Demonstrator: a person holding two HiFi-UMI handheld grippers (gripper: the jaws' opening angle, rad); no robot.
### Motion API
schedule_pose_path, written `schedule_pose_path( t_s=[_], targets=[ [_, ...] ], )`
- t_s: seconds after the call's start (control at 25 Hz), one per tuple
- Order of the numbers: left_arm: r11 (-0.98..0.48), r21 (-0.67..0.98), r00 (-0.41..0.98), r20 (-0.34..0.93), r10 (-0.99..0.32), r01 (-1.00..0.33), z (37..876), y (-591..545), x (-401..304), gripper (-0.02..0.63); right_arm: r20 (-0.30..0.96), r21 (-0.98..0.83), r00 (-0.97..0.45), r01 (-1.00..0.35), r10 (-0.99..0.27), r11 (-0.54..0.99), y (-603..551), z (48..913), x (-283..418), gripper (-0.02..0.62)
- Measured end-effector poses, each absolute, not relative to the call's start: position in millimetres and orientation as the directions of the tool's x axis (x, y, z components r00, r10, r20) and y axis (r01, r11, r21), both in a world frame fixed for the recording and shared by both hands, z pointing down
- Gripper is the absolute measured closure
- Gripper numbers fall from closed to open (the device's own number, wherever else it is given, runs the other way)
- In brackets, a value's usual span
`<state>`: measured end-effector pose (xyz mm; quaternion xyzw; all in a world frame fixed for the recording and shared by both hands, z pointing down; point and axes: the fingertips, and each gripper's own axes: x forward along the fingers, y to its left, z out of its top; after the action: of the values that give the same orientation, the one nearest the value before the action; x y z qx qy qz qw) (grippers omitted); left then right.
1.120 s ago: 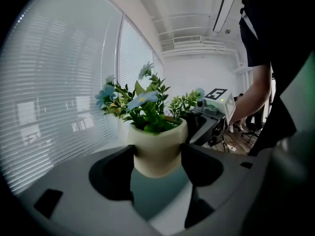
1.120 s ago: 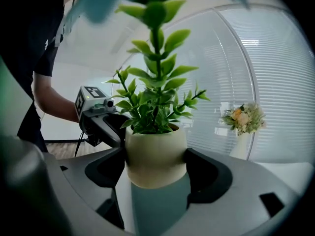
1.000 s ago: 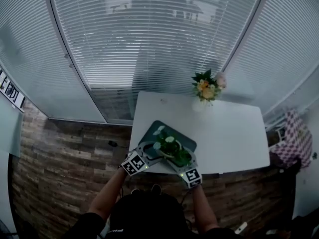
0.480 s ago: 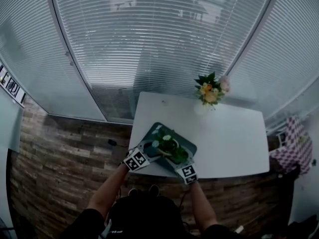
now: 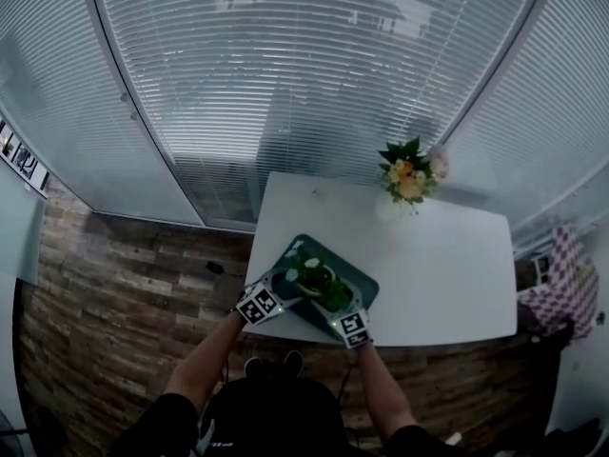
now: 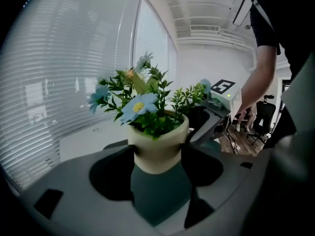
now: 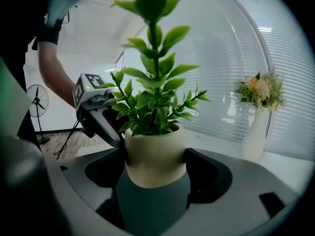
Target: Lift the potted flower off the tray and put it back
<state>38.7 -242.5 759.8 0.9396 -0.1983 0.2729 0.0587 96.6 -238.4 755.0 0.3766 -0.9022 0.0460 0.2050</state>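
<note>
The left gripper (image 5: 286,289) and right gripper (image 5: 332,308) are dark grey, each carrying a black-and-white marker cube (image 5: 258,305). The person wears black short sleeves (image 6: 268,18).

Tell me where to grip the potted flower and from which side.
Grip the cream pot across its rounded wall just below the rim, coming in level from the near edge of the table. The foliage spreads above the rim, so the top is blocked. The left gripper and right gripper hold it this way now.
</note>
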Motion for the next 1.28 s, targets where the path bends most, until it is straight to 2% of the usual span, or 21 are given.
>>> schedule_pose_path(
  t_s=[0.16, 0.36, 0.84, 1.28],
  targets=[
    [-0.914, 0.023, 0.761, 0.563, -0.324, -0.406, 779, -244, 35, 0.319, 0.439, 0.019, -0.638, -0.697, -0.633, 0.717, -239, 778, 93, 0.222],
    [-0.907, 0.023, 0.755, 0.563, -0.335, -0.420, 786, -261, 35, 0.319, 0.415, 0.029, -0.640, -0.702, -0.647, 0.712, -258, 789, 94, 0.222],
    [-0.902, 0.052, 0.734, 0.602, -0.314, -0.428, 817, -274, 39, 0.319, 0.497, 0.013, -0.618, -0.696, -0.608, 0.718, -269, 804, 97, 0.222],
    [-0.904, 0.045, 0.750, 0.576, -0.325, -0.426, 822, -275, 43, 0.319, 0.491, -0.035, -0.620, -0.716, -0.611, 0.698, -272, 819, 102, 0.222]
  ],
)
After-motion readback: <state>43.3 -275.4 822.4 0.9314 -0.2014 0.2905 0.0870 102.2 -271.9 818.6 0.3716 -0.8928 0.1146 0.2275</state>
